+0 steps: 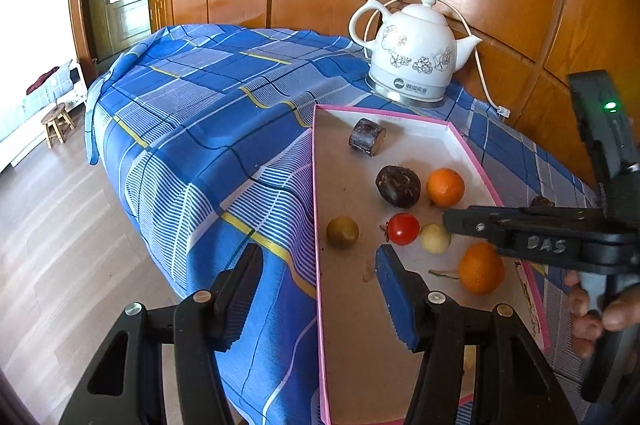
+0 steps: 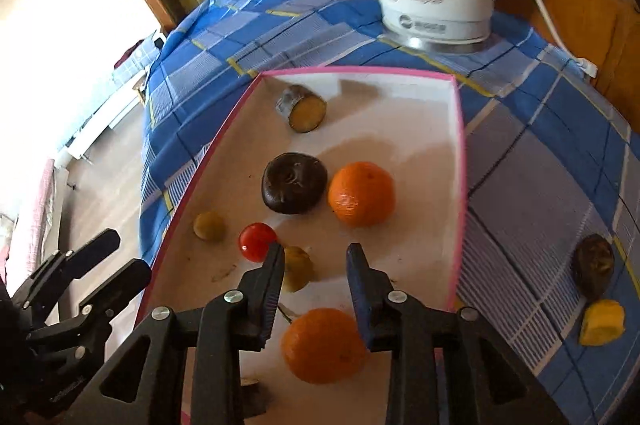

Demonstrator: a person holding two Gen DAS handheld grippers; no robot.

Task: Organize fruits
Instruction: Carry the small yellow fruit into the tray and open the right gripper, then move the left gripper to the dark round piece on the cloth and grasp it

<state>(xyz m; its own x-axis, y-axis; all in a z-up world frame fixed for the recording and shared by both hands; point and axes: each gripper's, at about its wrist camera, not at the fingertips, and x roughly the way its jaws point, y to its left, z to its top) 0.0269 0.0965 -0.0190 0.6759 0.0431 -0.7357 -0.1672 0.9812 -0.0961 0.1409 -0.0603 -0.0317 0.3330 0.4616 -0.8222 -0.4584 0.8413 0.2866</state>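
Note:
A pink-rimmed tray on the blue checked cloth holds a sweet potato chunk, a dark wrinkled fruit, two oranges, a cherry tomato, a greenish fruit and a pale yellow fruit. My right gripper hovers open over the tray; the pale fruit lies beside its left finger, and the near orange sits below the jaws, untouched. My left gripper stands open astride the tray's left rim.
Another dark fruit and a yellow piece lie on the cloth right of the tray. A white corded kettle stands behind it by the wooden wall. The table drops to the floor on the left. A hand holds the right gripper.

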